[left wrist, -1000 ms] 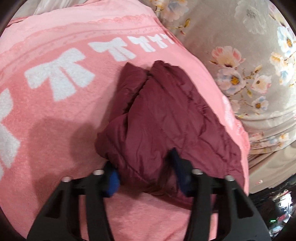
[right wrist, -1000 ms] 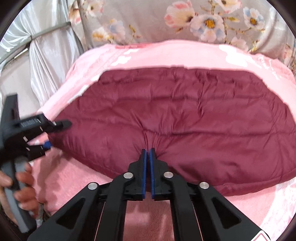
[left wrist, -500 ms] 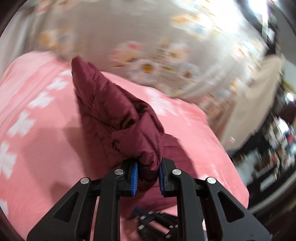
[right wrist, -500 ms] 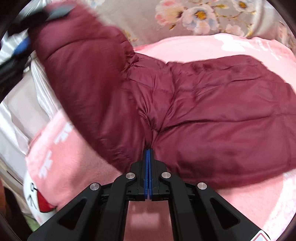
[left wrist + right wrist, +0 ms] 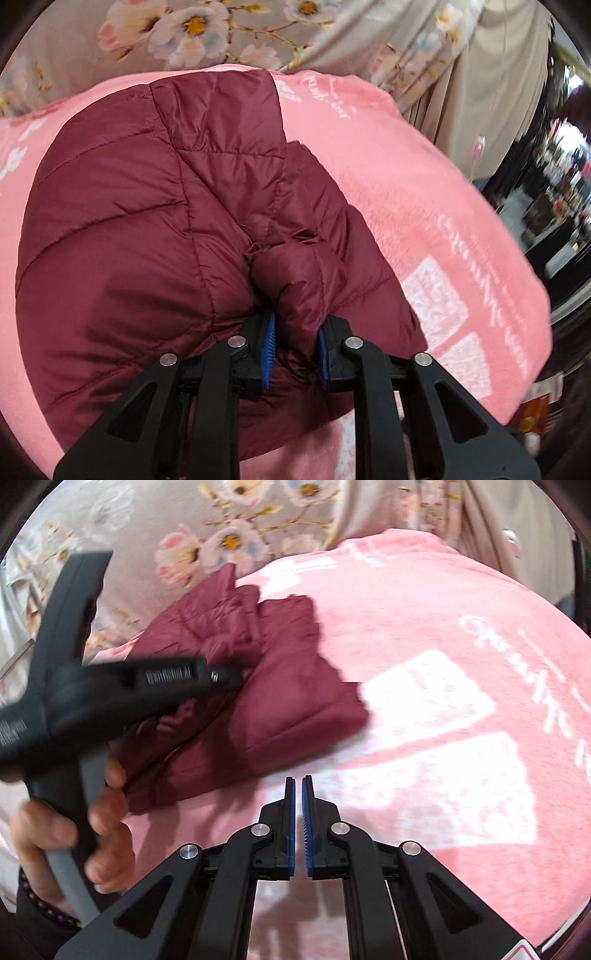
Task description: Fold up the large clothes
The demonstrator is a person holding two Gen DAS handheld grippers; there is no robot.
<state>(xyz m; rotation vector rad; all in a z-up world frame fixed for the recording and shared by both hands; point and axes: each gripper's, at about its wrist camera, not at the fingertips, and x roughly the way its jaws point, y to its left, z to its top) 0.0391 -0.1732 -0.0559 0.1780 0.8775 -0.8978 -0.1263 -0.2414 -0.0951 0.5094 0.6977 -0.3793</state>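
Note:
A maroon quilted jacket [image 5: 129, 240] lies folded over itself on a pink blanket [image 5: 424, 184]. My left gripper [image 5: 295, 325] is shut on a puffy fold of the jacket's edge, which bulges between its blue pads. In the right wrist view the jacket [image 5: 288, 686] lies bunched at the left, and a hand [image 5: 107, 812] holds the left gripper [image 5: 225, 675] with its tips on the fabric. My right gripper [image 5: 299, 781] hovers over the bare blanket, just short of the jacket's near edge. Its jaws are opening, a narrow gap shows, and nothing is between them.
The pink blanket [image 5: 443, 646] carries white lettering and patches and covers a bed. A grey floral sheet [image 5: 221, 535] lies behind it. Beige drapes [image 5: 498, 74] hang at the right, where the blanket's edge drops off toward a dark room.
My left gripper closed on the jacket's edge and swung it up and across, doubling the jacket over. My right gripper let go of the jacket, drew away to the right, and its jaws parted slightly.

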